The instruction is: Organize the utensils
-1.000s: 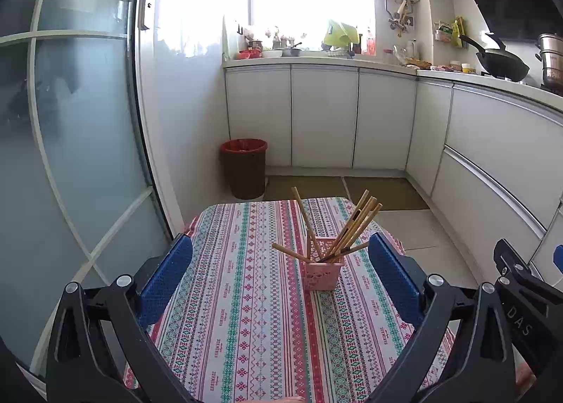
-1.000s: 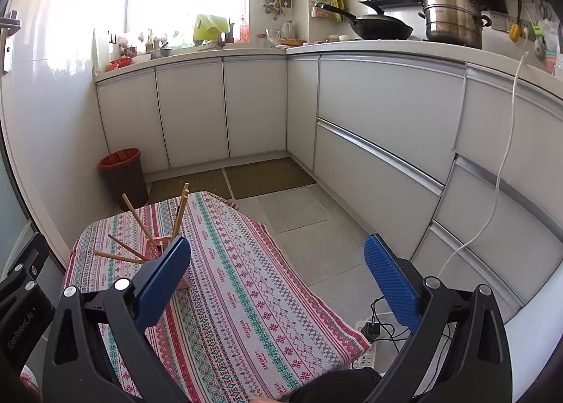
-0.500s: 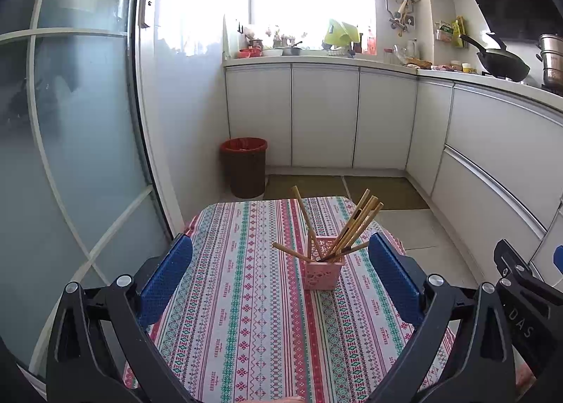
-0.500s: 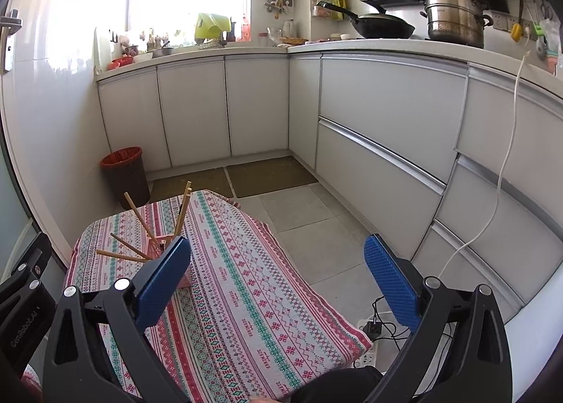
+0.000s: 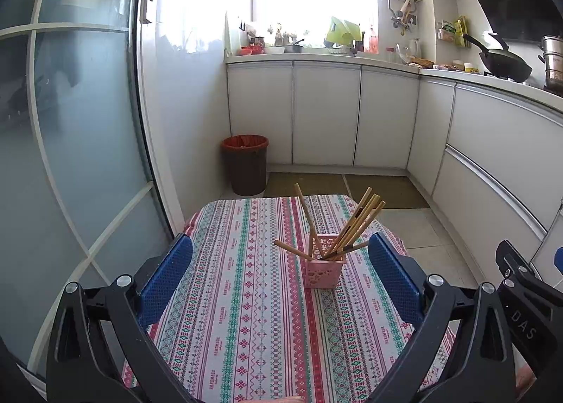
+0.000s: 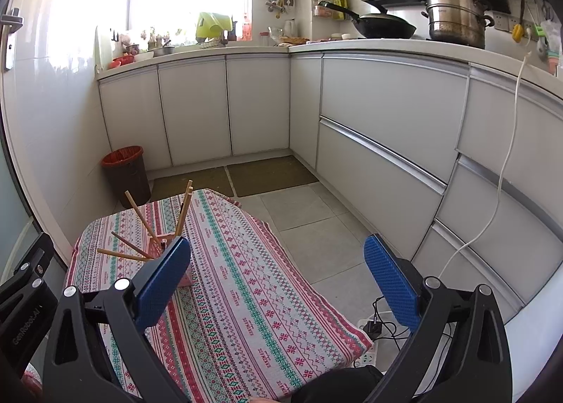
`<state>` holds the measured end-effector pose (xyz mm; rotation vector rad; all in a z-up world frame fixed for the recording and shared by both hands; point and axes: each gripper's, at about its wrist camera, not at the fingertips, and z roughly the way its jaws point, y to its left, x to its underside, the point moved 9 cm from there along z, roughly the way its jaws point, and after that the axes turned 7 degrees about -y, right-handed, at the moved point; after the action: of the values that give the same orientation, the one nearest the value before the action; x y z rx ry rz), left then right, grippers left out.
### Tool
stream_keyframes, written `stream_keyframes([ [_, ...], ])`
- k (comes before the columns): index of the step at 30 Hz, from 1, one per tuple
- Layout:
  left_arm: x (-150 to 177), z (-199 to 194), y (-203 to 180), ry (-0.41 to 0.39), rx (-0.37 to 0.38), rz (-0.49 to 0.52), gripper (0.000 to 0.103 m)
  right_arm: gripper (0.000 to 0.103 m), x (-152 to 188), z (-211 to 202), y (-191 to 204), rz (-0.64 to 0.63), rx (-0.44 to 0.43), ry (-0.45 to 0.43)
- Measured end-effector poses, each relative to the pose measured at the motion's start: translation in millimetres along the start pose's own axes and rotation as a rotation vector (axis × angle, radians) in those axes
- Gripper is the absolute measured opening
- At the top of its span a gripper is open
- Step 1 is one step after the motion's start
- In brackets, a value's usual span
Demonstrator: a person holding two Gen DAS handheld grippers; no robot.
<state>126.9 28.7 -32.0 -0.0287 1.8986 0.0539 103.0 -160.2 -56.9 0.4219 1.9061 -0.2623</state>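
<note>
A small pink holder (image 5: pixel 322 272) stands on the patterned tablecloth (image 5: pixel 246 315), with several wooden chopsticks (image 5: pixel 355 227) leaning out of it in different directions. My left gripper (image 5: pixel 279 269) is open and empty, held above the table with the holder a little ahead between its blue pads. My right gripper (image 6: pixel 278 272) is open and empty, to the right of the holder. In the right wrist view the holder (image 6: pixel 158 244) is partly hidden behind the left blue pad, and the chopsticks (image 6: pixel 140 216) stick up above it.
The small table's right edge (image 6: pixel 316 290) drops to a tiled floor with a power strip and cables (image 6: pixel 373 325). A red-lined bin (image 5: pixel 245 163) stands beyond the table. White cabinets (image 5: pixel 327 118) line the back and right; a glass door (image 5: pixel 70 156) is at left.
The right wrist view has shifted slightly, the right gripper drifting a little; the left gripper and the holder have not visibly moved. Both grippers stay open.
</note>
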Motion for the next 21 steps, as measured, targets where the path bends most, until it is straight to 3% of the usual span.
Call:
stream_keyframes([
  [21,3.6,1.1,-2.1,0.007,-0.005,-0.002,0.096,0.096,4.6,1.5,2.1,-0.004,-0.009,0.013],
])
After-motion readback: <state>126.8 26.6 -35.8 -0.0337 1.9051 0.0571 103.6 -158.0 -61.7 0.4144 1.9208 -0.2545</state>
